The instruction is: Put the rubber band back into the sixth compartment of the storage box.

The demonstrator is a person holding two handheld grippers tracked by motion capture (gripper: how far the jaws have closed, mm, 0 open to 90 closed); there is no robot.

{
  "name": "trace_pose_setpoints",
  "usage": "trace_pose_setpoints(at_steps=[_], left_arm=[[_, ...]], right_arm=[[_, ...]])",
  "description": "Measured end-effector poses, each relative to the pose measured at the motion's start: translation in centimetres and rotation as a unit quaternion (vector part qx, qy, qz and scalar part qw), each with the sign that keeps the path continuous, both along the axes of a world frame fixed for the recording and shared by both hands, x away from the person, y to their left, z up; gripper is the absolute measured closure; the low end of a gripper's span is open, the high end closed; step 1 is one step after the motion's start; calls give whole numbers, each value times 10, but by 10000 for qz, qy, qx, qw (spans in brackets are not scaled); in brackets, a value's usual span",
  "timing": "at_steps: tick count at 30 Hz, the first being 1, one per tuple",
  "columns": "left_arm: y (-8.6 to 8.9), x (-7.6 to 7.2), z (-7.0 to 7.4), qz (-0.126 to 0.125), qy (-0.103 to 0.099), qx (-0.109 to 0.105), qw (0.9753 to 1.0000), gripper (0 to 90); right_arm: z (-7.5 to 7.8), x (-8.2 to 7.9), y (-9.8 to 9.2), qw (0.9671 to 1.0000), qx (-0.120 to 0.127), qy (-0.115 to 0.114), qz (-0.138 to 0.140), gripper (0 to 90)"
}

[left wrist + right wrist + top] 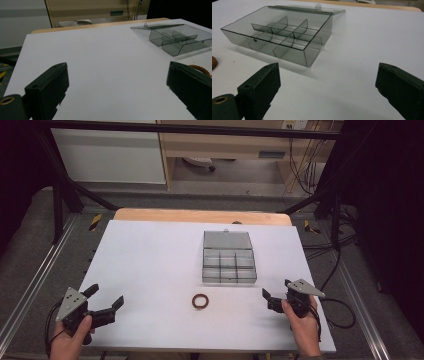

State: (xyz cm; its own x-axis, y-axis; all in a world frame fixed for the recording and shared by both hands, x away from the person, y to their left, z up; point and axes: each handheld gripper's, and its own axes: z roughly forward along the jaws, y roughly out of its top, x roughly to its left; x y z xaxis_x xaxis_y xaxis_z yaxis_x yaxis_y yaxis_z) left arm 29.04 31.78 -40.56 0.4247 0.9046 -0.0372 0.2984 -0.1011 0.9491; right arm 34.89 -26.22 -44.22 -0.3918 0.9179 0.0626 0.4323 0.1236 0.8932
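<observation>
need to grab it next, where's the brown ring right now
In the high view the brown ring lies flat on the white table, near its front edge, just in front of the open clear box and between the two grippers.

Brown ring (200,301) (seemingly beaded), smoky-grey box (229,262)

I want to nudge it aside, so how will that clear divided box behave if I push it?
The clear box looks thin-walled and empty, so probably light and quick to slide on the smooth white table. Its open lid lies flat behind, so it may drag or flex. Tipping seems unlikely, since it sits low and wide.
</observation>
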Motion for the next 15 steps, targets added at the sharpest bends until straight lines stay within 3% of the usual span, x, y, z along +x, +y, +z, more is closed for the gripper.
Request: trace_pose_setpoints(at_steps=[7,15], left_arm=[[2,1,0,24,32,3,10000,44],[1,1,-2,-8,45,32,10000,42]], right_arm=[[6,0,11,9996,-134,-76,218,63],[16,5,33,9990,-28,-105,438,24]])
